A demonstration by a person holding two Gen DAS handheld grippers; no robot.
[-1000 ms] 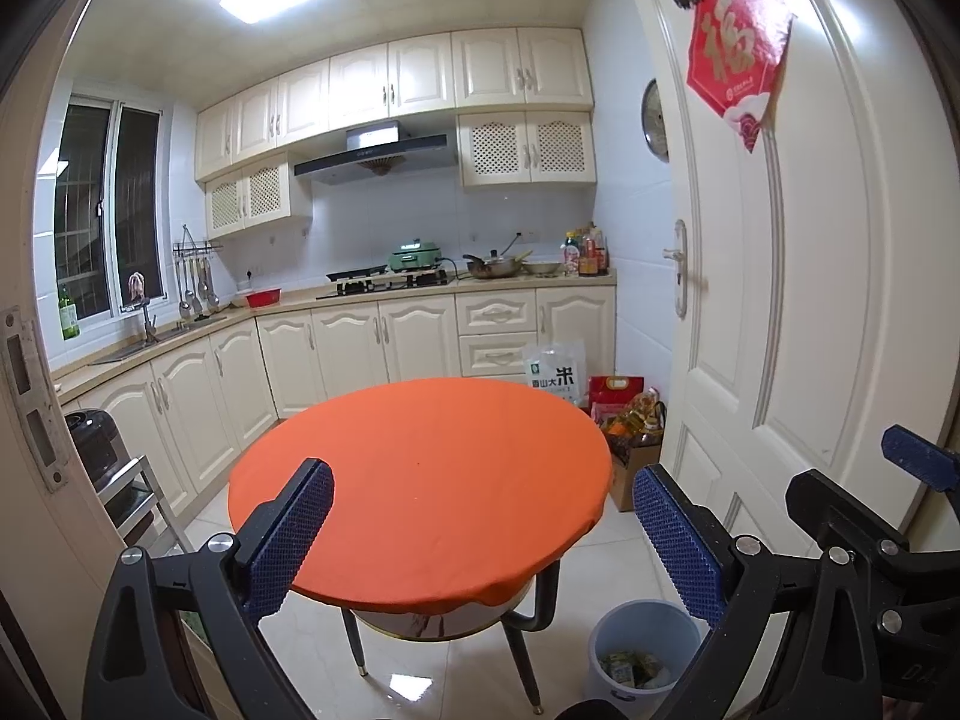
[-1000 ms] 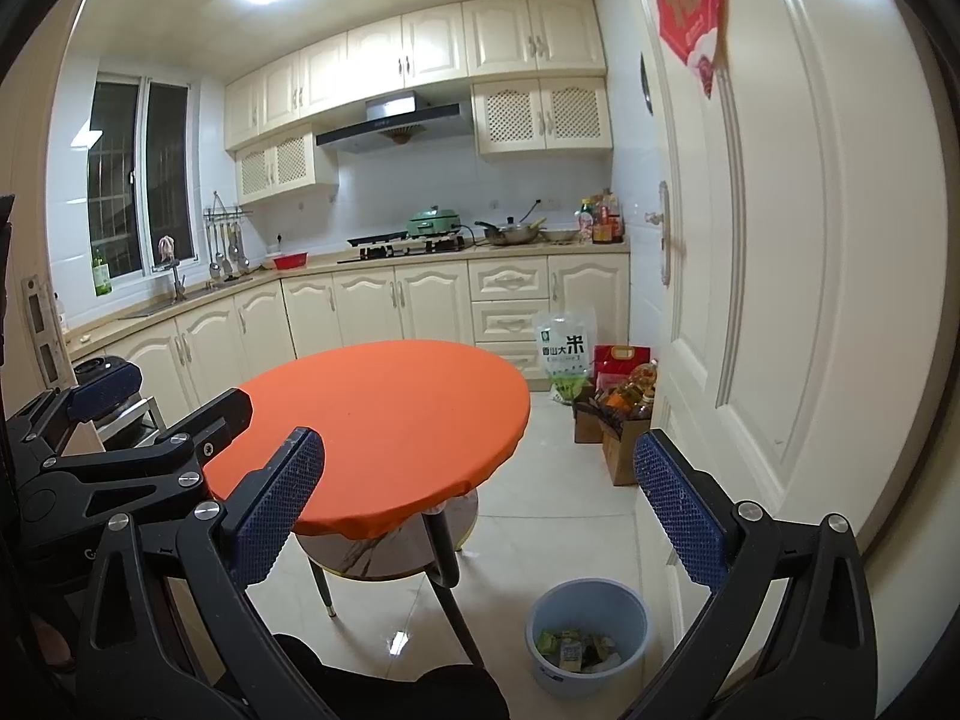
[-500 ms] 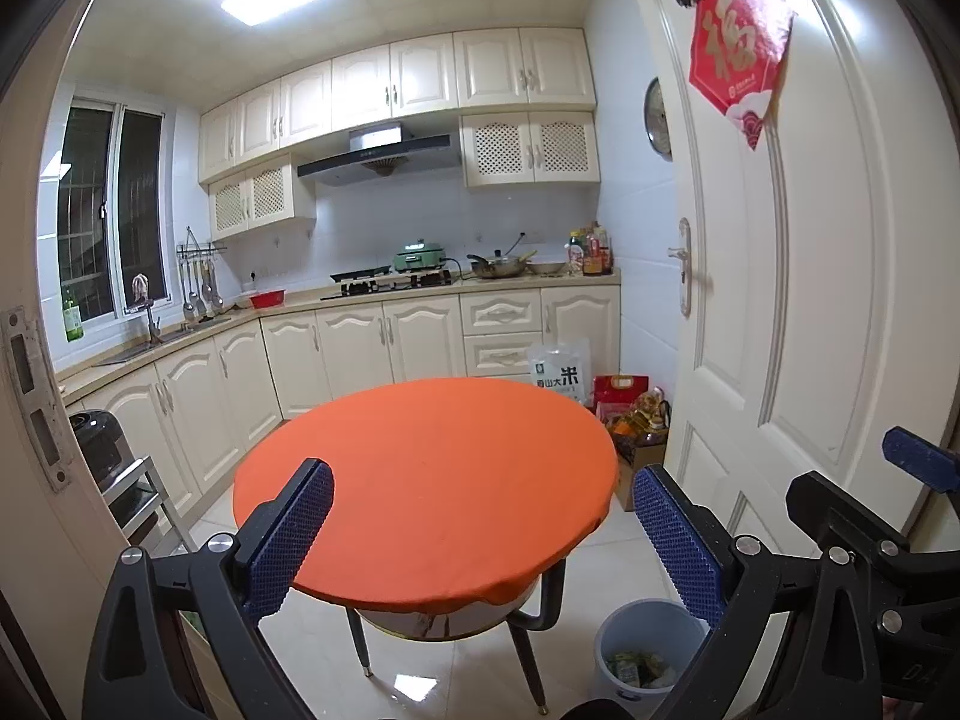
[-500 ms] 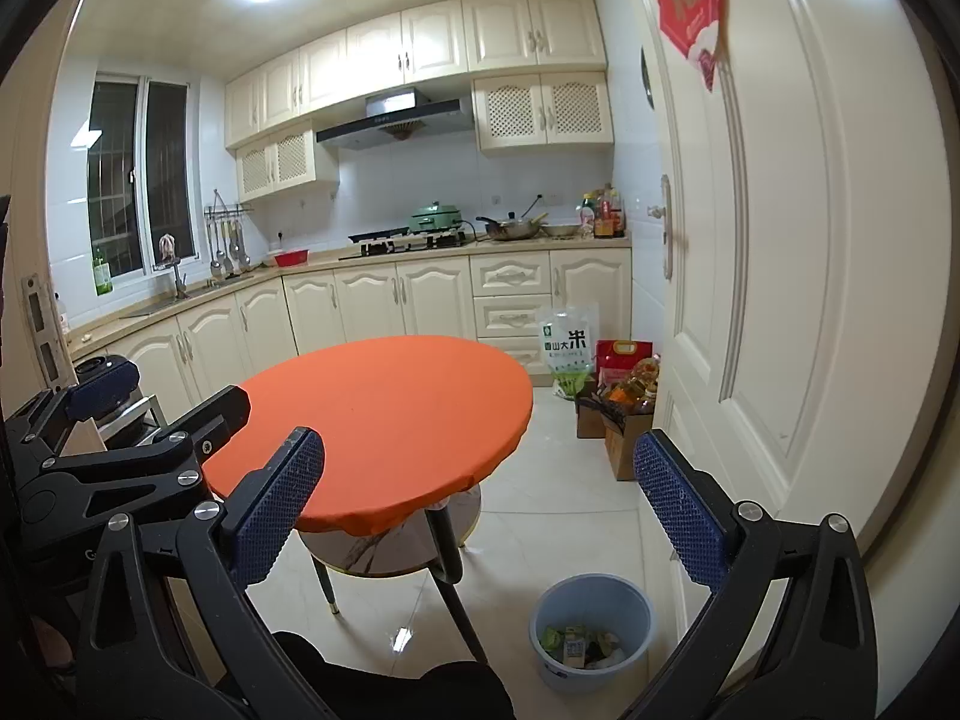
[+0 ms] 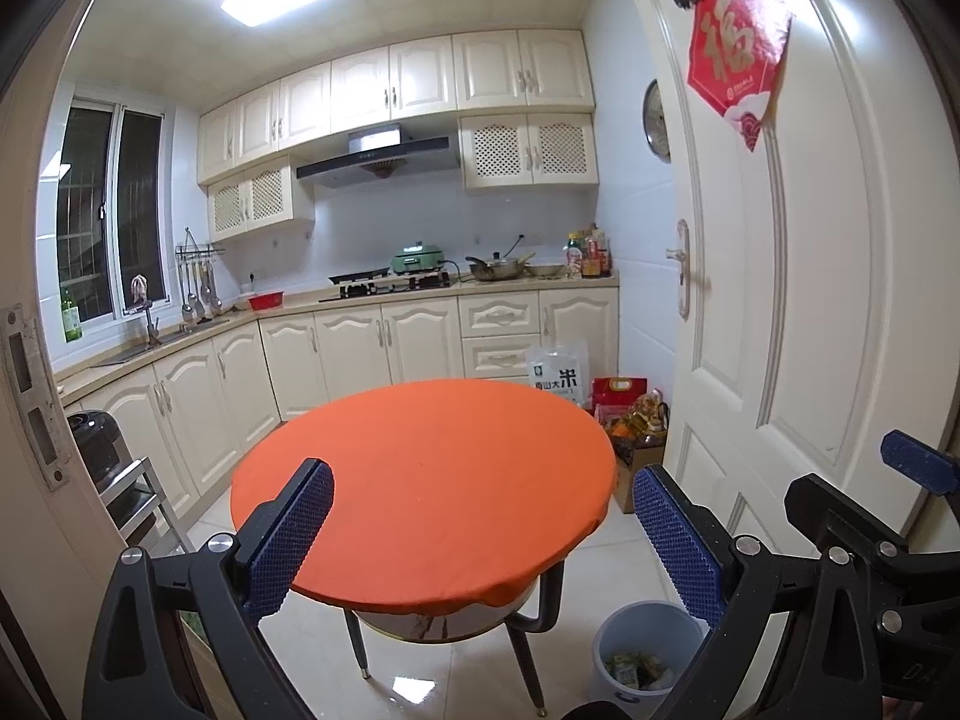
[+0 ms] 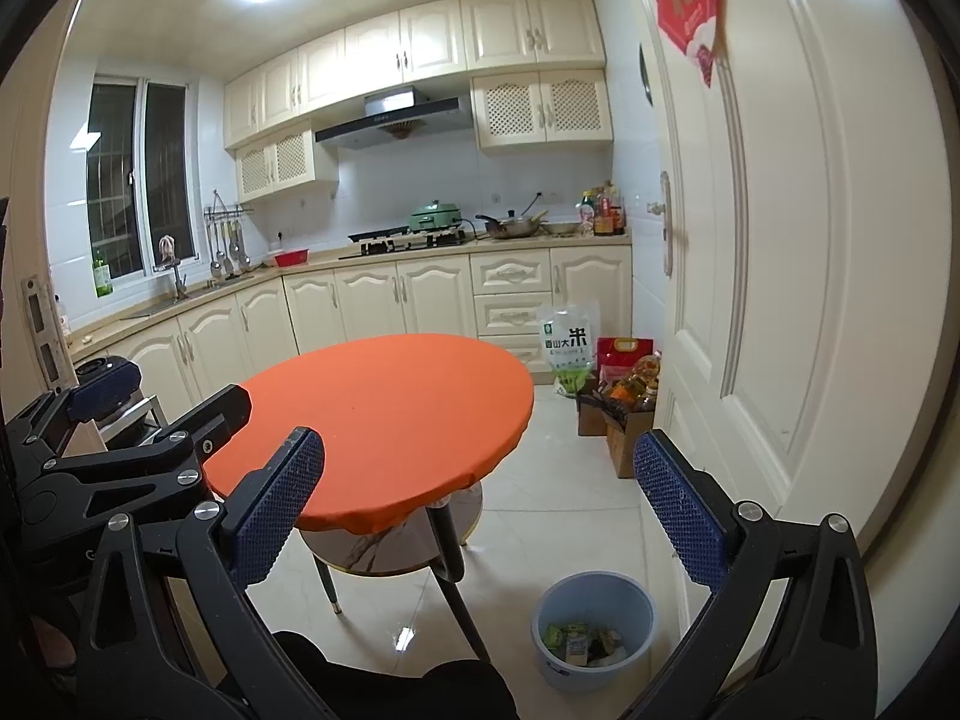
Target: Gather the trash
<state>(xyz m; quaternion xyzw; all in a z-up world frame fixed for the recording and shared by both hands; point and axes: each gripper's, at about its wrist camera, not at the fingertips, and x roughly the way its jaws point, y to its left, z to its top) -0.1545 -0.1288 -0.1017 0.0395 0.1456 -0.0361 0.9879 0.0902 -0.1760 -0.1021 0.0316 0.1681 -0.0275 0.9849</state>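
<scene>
- The round orange surface (image 6: pixel 384 402) fills mid-frame and looks bare; judging by that, scan the floor for leftovers.
- The blue bin (image 6: pixel 591 630), lower right, already holds the trash (image 6: pixel 579 645).
- Left gripper (image 5: pixel 480 540) and right gripper (image 6: pixel 480 516) have fingers spread, holding nothing.
- Cardboard boxes (image 6: pixel 624 420) crowd the door side.

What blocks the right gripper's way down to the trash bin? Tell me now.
Nothing visible does. The right gripper is open and empty, and the blue trash bin stands on bare floor just below it, with trash already inside. The orange table and its legs stand off to the left, beside the bin.
</scene>
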